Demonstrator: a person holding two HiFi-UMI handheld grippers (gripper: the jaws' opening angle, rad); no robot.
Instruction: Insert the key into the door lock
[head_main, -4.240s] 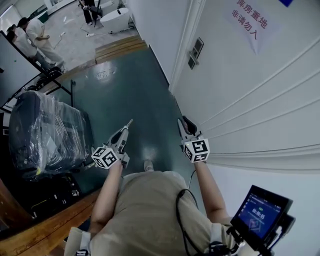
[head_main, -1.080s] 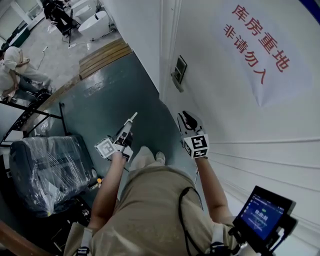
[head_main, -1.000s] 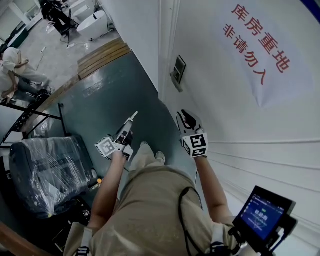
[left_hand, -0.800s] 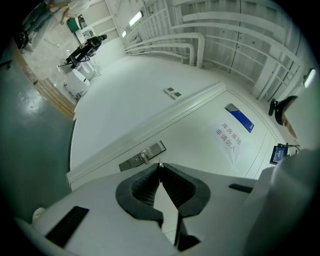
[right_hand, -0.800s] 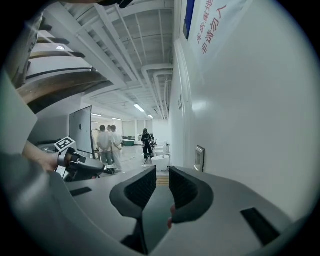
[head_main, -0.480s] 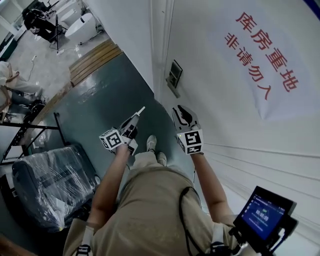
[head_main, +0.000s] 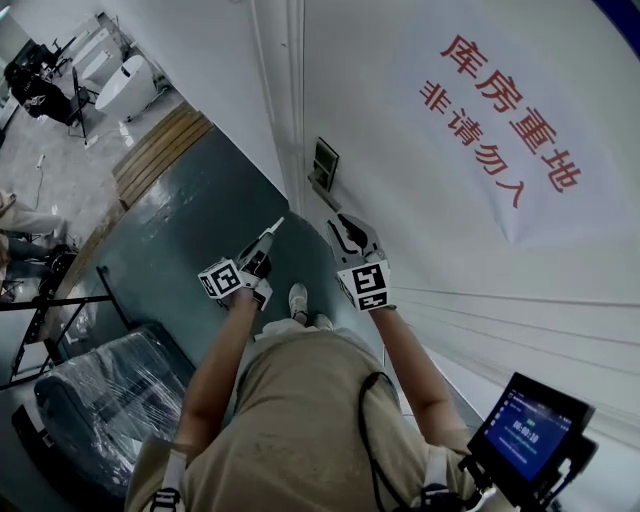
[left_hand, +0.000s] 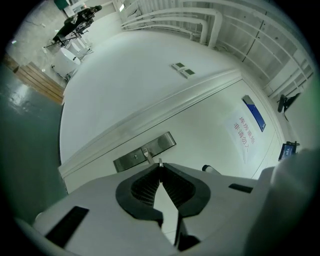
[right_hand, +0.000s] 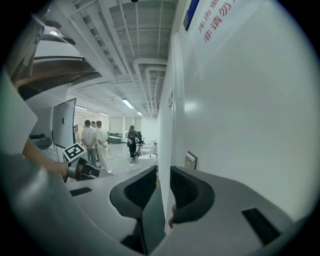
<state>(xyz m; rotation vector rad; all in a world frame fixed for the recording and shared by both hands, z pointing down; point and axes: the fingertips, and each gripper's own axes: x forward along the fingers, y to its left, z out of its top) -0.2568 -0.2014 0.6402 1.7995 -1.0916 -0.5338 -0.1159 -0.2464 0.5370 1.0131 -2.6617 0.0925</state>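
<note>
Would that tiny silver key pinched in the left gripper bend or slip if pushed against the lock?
Probably stiff: the tiny silver key looks like metal. Only a sliver shows past the closed tips of the left gripper, so the hold seems small; pushed off-line against the grey metal lock plate, it might twist or slip.

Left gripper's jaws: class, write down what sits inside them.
A slim metal key, pinched between the shut pads. Only its tip pokes out, toward the lock plate on the door. The rest of the key is covered by the pads.
</note>
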